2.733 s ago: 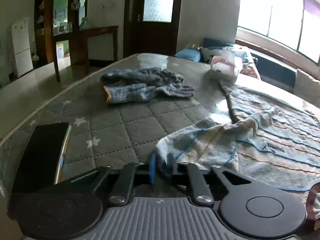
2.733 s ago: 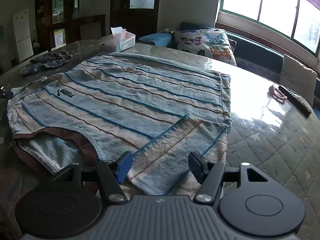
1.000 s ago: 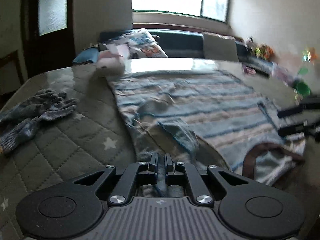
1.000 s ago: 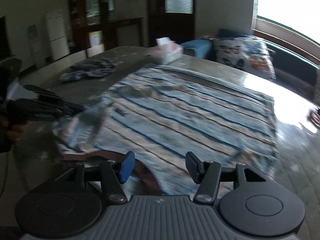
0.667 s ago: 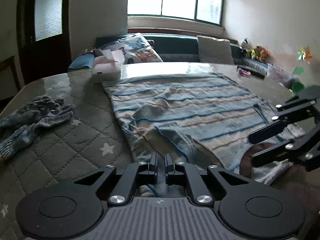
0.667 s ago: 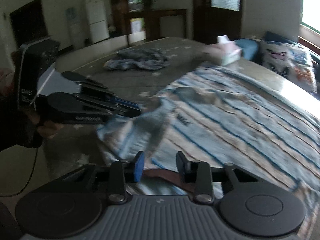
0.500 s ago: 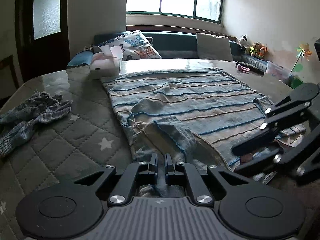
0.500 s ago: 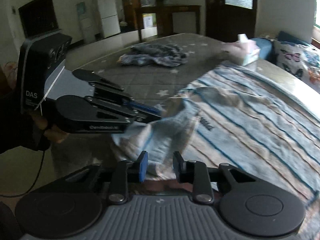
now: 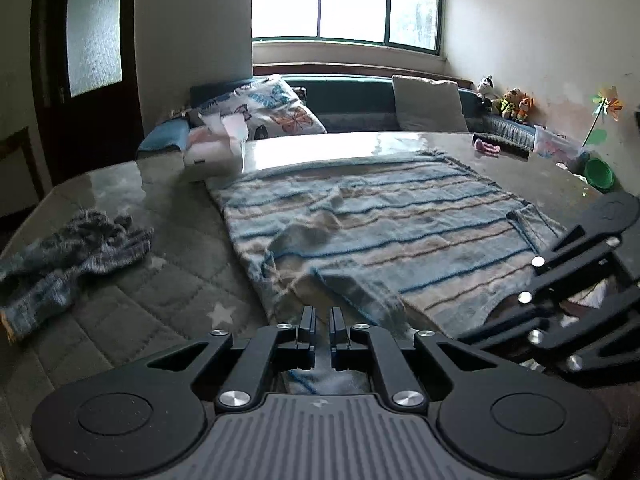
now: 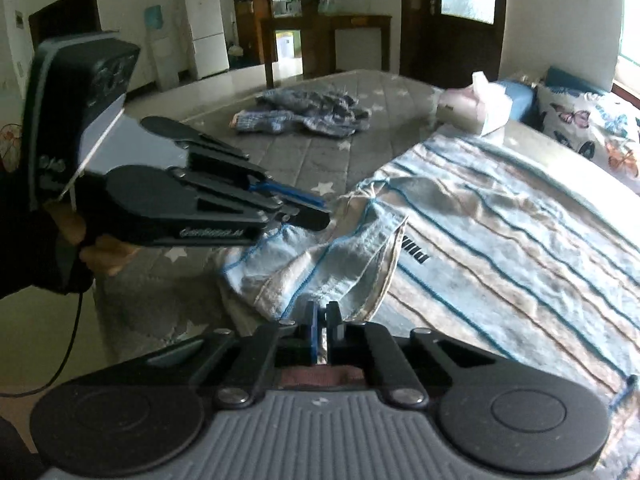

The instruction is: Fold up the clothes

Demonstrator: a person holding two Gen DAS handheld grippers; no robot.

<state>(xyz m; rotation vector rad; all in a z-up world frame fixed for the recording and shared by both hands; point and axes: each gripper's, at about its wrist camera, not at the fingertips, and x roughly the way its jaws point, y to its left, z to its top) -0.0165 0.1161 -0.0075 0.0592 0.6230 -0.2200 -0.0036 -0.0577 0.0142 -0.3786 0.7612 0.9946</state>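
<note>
Quilted table, striped knit shirt, claws clamped

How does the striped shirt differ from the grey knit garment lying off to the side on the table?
The striped shirt is spread mostly flat, while the grey knit garment lies crumpled in a heap. The striped shirt has blue and tan bands; the grey knit garment is mottled grey-blue. The left gripper and right gripper are both shut on the striped shirt; the grey knit garment lies untouched. Both rest on the quilted star-print table cover.
</note>
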